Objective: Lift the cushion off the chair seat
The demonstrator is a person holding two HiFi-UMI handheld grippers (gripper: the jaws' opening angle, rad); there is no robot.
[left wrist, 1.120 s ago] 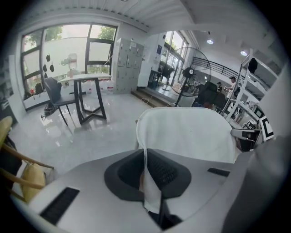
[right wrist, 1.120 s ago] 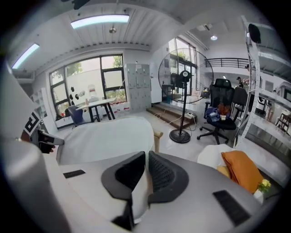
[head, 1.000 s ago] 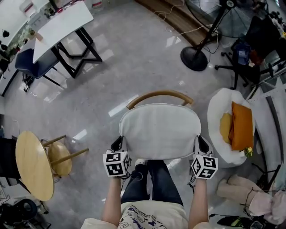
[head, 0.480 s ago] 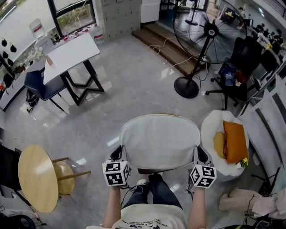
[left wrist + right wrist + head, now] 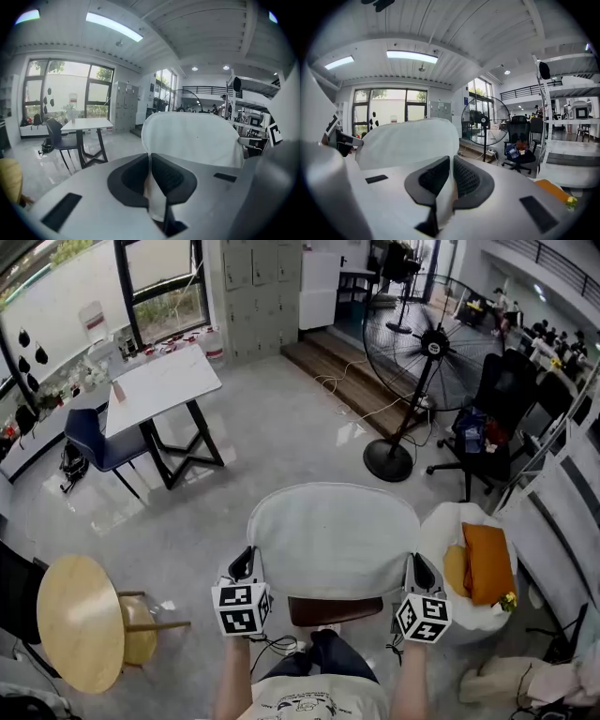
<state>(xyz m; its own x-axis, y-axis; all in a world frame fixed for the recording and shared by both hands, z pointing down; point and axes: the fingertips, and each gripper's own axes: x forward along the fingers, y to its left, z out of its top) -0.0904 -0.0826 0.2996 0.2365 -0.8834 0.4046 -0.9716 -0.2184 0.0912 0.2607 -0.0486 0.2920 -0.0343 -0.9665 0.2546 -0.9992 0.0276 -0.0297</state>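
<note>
My left gripper (image 5: pixel 246 566) and right gripper (image 5: pixel 419 571) have their jaws clenched on opposite side edges of the white cushion (image 5: pixel 335 538). It spans crosswise between them, above the chair seat (image 5: pixel 335 610).

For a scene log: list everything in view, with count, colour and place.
padded white seat cushion: one, white, held between both grippers
brown chair seat: one, brown, under the cushion
rectangular white table: one, white, far left
dark blue chair: one, blue, beside that table
round light-wood table: one, pale wood, near left
black pedestal fan: one, black, far right
black office chair: one, black, beside the fan
round white seat: one, white, near right
orange cushions: two, orange, on the white seat
left gripper: one, grey, shut on cushion's left edge
right gripper: one, grey, shut on its right edge
</note>
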